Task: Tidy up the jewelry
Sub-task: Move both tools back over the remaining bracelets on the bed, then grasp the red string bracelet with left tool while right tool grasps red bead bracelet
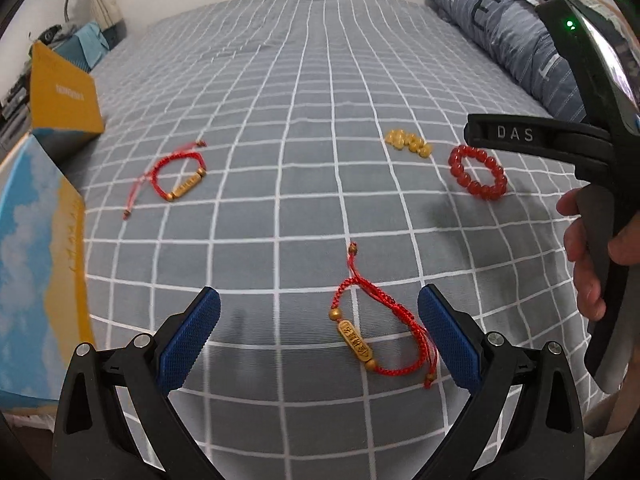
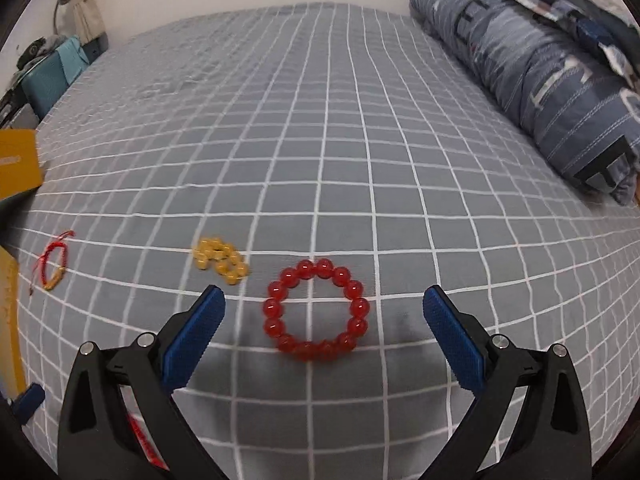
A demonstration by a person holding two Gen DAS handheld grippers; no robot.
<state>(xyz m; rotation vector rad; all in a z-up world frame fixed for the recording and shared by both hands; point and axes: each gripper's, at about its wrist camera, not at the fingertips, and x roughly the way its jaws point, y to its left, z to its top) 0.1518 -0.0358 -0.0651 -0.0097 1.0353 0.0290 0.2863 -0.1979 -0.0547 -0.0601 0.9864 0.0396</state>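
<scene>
A red cord bracelet with a gold bar charm point(image 1: 370, 330) lies on the grey checked bed sheet between the fingers of my open left gripper point(image 1: 318, 312), nearer the right finger. A second red cord bracelet point(image 1: 178, 176) lies farther left; it also shows in the right wrist view point(image 2: 54, 266). A red bead bracelet point(image 2: 316, 312) lies between the fingers of my open right gripper point(image 2: 324, 308); it shows in the left wrist view point(image 1: 476, 172) too. A yellow bead bracelet point(image 2: 222, 260) lies bunched to its left.
A box with a sky-and-yellow print point(image 1: 36, 280) and its open yellow lid point(image 1: 64, 92) stand at the bed's left edge. A folded blue quilt point(image 2: 540, 72) lies along the right. The right hand-held gripper's body point(image 1: 592, 160) fills the left wrist view's right side.
</scene>
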